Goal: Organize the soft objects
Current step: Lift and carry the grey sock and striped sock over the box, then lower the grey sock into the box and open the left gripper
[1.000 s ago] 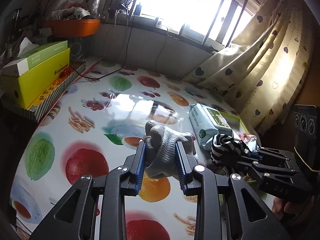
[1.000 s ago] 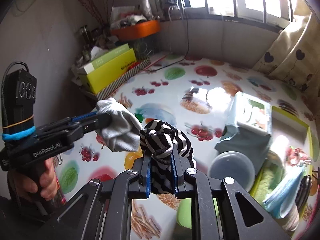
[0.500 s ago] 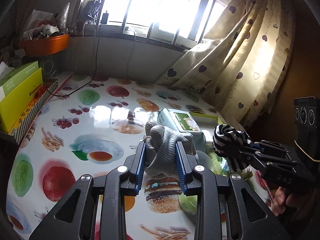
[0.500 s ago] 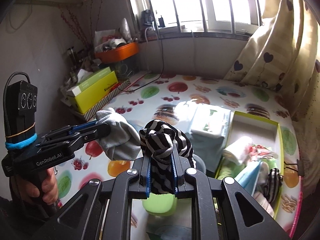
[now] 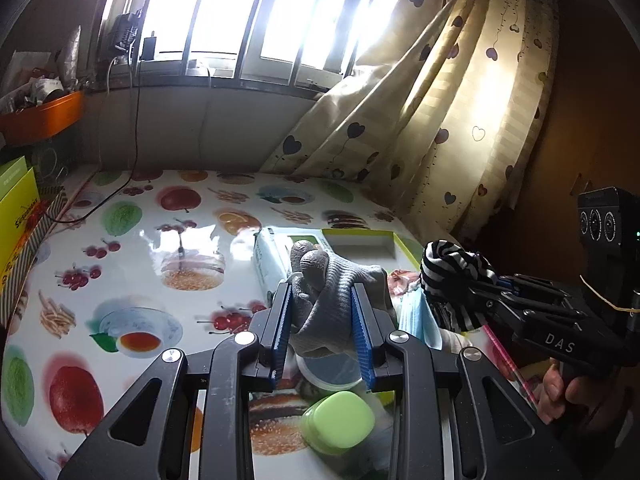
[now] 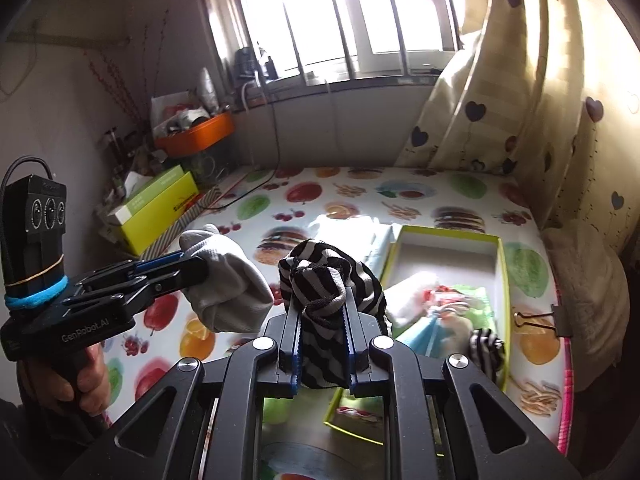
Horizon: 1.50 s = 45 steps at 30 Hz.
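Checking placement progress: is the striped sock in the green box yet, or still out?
Out. The striped sock is bunched between the right tongs, held above the table beside the green box.

left hand-held gripper (image 5: 322, 312): clamped, tilted down | right hand-held gripper (image 6: 322, 322): clamped, tilted down

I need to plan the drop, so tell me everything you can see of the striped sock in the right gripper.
The striped sock is a soft knit in black and pale grey-white bands, bunched into a rolled bundle with a knotted-looking fold on top. The right gripper is shut on it, the blue-edged pads pinching its middle, with fabric bulging above and hanging below. It is held in the air above the table, near the open green-rimmed box. In the left wrist view it shows beside the grey sock, apart from it.
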Motion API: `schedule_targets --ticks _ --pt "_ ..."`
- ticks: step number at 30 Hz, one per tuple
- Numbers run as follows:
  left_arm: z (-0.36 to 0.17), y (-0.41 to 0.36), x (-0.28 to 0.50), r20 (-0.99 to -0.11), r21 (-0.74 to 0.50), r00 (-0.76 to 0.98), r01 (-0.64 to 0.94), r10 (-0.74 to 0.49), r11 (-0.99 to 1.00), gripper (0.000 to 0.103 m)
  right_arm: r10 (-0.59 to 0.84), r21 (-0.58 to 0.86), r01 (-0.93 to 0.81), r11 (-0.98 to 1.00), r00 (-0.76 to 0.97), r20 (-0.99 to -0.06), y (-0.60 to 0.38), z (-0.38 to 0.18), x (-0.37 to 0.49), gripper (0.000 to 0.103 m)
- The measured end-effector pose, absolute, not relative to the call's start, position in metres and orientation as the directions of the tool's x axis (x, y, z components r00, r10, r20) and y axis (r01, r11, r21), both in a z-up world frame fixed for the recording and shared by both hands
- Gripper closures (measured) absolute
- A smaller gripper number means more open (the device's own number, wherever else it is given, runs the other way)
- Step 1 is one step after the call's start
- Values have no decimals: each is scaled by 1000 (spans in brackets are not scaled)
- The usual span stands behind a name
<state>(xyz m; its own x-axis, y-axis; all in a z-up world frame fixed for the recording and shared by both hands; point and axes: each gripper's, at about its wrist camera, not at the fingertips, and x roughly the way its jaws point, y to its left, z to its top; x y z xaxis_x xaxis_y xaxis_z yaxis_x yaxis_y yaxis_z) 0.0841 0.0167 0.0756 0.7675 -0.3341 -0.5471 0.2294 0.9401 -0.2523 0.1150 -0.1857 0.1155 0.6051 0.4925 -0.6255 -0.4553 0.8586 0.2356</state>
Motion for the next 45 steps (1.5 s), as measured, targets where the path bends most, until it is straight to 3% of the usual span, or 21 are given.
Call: schedule_targets --ticks 16,37,40,42,45 --pt "73 -32 125 -573 -248 725 291 -382 924 73 416 269 -319 909 652 -634 -255 98 148 88" --pt "55 -75 197 -641 -218 669 312 -377 925 73 381 267 -281 922 527 -760 -259 31 171 87" --pt "48 -82 209 -659 -221 649 315 -379 923 73 385 264 -294 919 513 -767 -256 28 169 79" --pt "44 -87 217 -672 -219 633 327 -385 919 73 390 264 -300 917 522 -759 -257 31 166 55" --pt "39 -94 227 -686 -222 610 342 -396 913 73 382 250 -301 920 549 -743 -259 38 161 50"
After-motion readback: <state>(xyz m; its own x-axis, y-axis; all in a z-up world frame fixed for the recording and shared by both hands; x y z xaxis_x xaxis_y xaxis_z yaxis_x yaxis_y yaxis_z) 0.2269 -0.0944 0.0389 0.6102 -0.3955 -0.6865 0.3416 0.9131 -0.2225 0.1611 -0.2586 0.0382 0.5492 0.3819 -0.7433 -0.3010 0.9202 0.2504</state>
